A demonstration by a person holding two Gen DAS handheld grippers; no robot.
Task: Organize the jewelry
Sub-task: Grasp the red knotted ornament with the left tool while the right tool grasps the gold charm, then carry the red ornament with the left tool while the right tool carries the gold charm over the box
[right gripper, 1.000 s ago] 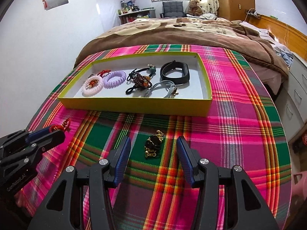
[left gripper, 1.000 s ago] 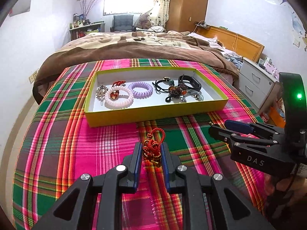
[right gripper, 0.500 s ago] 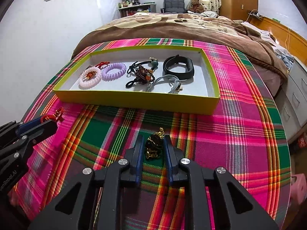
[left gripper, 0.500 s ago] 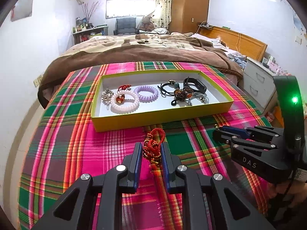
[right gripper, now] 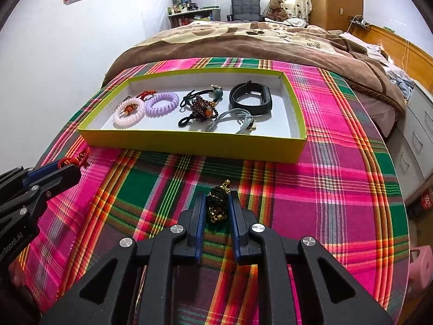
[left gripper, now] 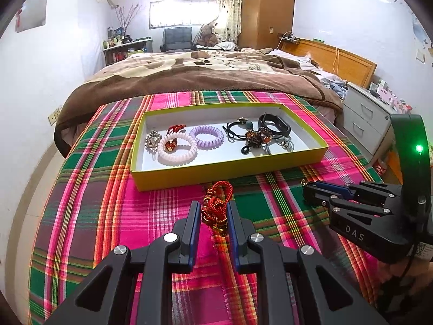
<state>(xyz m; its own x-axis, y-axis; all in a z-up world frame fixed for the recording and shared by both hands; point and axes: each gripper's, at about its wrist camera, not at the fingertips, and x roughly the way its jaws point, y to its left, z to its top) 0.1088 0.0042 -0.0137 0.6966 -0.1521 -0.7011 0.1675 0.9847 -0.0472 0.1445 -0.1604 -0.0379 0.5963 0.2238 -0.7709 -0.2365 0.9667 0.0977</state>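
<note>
A shallow yellow tray (left gripper: 230,170) (right gripper: 189,142) sits on the plaid cloth, holding a pink coil tie (left gripper: 177,151), a purple coil tie (left gripper: 207,135), a black band (left gripper: 274,123) and several other pieces. In front of it my left gripper (left gripper: 214,212) is shut on a red cord bracelet (left gripper: 217,195), also seen at the left edge of the right wrist view (right gripper: 74,159). My right gripper (right gripper: 216,210) is closing on a black-and-gold bracelet (right gripper: 217,197), its pads against both sides. The right gripper (left gripper: 311,189) lies level with the left one, to its right.
The plaid cloth (left gripper: 108,216) covers a round table whose edge curves close at left and right. A bed with a brown blanket (left gripper: 203,75) stands right behind the table. White drawers (left gripper: 365,124) are at the right. A pink stool (right gripper: 422,265) sits low right.
The right jaws went from wide open around the black-and-gold bracelet to closed against it. The left gripper kept its hold on the red cord bracelet.
</note>
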